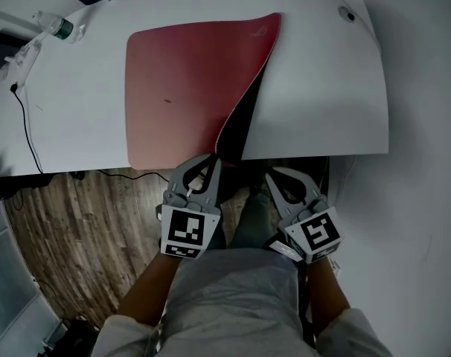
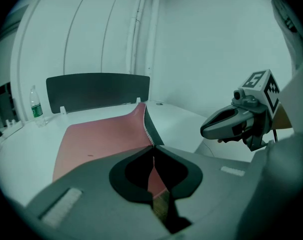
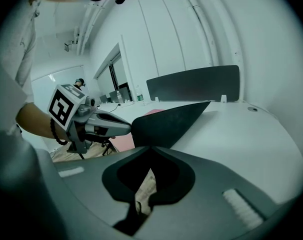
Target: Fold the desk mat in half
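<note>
Two grippers: the left gripper (image 1: 213, 158) and the right gripper (image 1: 274, 174) are held low at the near edge of the surface (image 1: 322, 88), in front of the person's lap.
Desk mat: the desk mat (image 1: 181, 80) is laid red face up on the left and middle of the surface; its near right corner is lifted, so the black underside (image 1: 242, 125) is shown.
Reason for hold: the corner is judged to be gripped so that the right half can be carried over onto the left; the fold is barely begun.
Left fingers: pinched on the mat's raised corner, its thin edge caught between them.
Right fingers: pressed together on nothing, kept clear of the mat.
Left pose: pointed forward at the mat's near edge, marker cube turned up toward the person.
Right pose: angled inward, just beside the left, below the surface's edge.
</note>
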A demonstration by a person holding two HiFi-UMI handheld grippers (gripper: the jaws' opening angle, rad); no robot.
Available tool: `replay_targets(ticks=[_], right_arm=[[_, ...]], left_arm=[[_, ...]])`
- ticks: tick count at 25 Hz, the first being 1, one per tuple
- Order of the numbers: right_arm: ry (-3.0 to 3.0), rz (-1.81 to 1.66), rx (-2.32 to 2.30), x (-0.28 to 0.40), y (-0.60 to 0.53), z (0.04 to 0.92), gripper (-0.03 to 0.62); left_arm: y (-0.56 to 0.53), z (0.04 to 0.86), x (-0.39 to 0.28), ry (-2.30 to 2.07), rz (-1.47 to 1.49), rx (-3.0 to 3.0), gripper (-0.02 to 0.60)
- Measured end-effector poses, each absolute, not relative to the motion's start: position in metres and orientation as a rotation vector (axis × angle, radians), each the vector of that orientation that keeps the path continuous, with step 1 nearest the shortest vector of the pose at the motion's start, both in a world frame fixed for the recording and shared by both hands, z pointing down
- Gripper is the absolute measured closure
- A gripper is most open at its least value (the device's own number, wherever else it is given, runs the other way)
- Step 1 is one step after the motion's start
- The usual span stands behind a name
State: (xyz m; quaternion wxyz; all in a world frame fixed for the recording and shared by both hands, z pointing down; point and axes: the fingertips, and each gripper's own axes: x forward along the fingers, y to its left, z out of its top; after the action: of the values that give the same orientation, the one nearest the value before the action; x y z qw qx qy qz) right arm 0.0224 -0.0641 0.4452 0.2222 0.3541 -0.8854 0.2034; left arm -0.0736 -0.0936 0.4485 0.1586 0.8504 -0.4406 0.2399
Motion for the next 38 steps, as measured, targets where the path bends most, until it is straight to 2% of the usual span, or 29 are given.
replay_targets(ticks=[15, 25, 38], right_arm=[[-2.473, 0.519, 0.829, -0.073, -0.073, 0.452, 0.586], [-2.461, 0.509, 0.762, -0.104, -0.070, 0.461, 0.586], [-2.449, 0.510, 0.708, -0.132, -0.063, 0.466, 0.586]], left_arm=[[-0.087, 0.466, -0.178, -1.376, 0.666, 2.297, 0.551], [-0.071, 0.511, -0.247, -1.398, 0.606, 2.035, 0.551], [-0.060, 0.523, -0.279, -1.415, 0.559, 1.967, 0.551]])
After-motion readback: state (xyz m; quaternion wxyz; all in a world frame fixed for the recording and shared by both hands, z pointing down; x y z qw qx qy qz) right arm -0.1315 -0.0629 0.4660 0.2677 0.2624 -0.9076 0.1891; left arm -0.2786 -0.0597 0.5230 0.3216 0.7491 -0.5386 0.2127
